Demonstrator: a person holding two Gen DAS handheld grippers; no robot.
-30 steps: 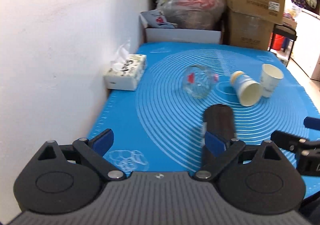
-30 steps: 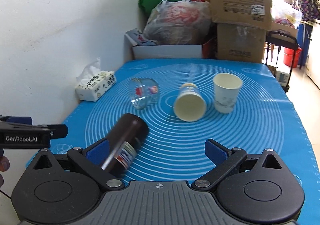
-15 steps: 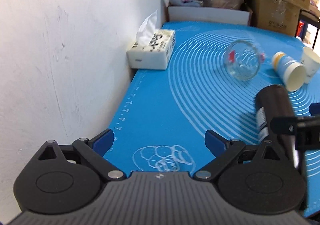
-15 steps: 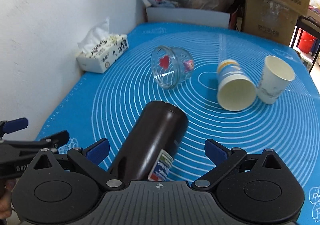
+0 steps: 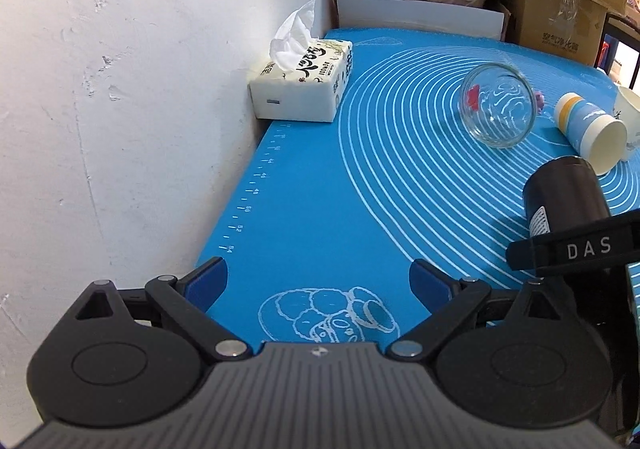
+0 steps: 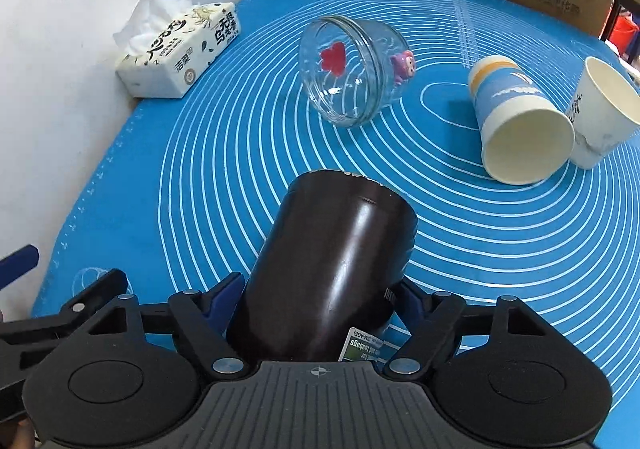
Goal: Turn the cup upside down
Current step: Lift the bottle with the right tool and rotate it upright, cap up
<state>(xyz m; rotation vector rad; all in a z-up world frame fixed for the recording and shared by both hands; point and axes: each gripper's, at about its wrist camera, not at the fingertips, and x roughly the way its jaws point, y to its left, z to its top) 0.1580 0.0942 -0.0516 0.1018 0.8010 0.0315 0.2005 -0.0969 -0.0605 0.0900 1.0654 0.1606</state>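
Blue mat (image 6: pixel 480 249); right gripper (image 6: pixel 316 299) jaws hide dark cup's (image 6: pixel 340 261) base.

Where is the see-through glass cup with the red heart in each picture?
Left wrist view: the glass cup lies on its side at the upper right, on the blue mat.
Right wrist view: it lies at upper centre, beyond the dark cup between the right gripper fingers.
Shared landmark: the tissue box by the wall, left of the glass cup in both.

mat (image 6: pixel 460 249): blue, white rings | cup (image 6: pixel 336 273): dark brown | tissue box (image 6: pixel 180 49): white, black print
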